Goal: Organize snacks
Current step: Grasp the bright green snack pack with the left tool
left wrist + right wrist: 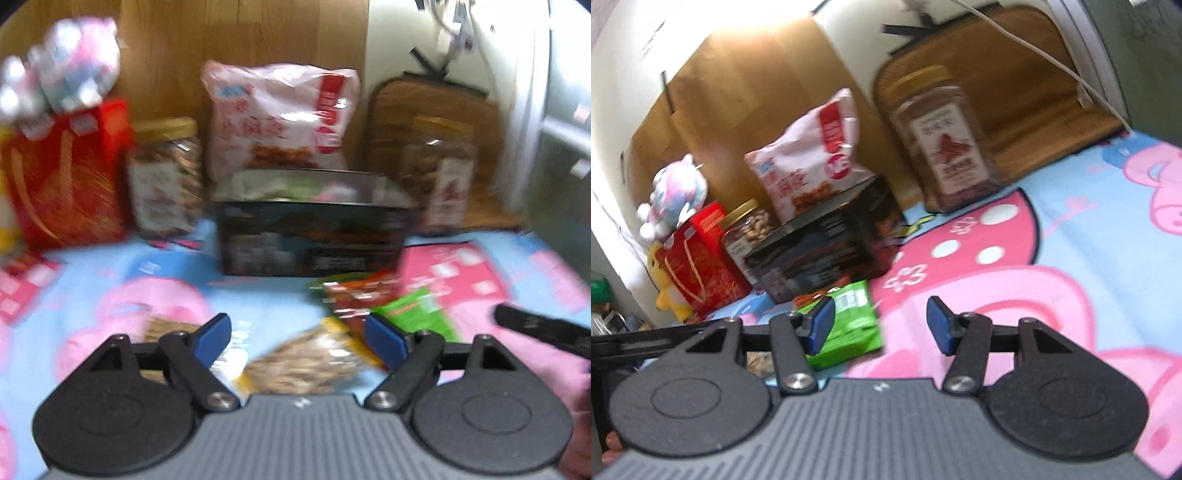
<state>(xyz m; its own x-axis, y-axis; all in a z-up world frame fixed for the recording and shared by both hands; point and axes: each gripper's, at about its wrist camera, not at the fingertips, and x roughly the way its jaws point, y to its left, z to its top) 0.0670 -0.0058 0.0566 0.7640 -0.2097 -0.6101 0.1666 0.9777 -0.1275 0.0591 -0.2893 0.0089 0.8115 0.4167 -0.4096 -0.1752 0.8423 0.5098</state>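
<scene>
Blue and pink cartoon cloth (266, 295) covers the surface where the snacks lie. The left gripper (297, 338) hangs low over it with its jaws wide apart and nothing between the blue pads. Just below and in front of these pads lies a clear packet of brown crackers (306, 363), and a second packet of the same kind (166, 328) shows beside the left pad. A little further, toward the right, there is a red snack packet (356, 295) and a green snack packet (417, 312); they overlap at the edges.

Behind them stands an open black box (310, 236) with some small wrapped snacks inside. At the back, against a wooden panel (221, 33), a large pink-white snack bag (280, 118) stands upright. A jar with gold lid (166, 173) stands on the left of the box and a taller jar (443, 170) on its right. A red gift box (66, 177) is at the far left, with a plush toy (62, 81) on top.

The right gripper (880, 328) also has its jaws apart and holds nothing. In its view the left pad is just over the green packet, and the cloth is under the right pad. The left view is blurred, so small print cannot be read.
</scene>
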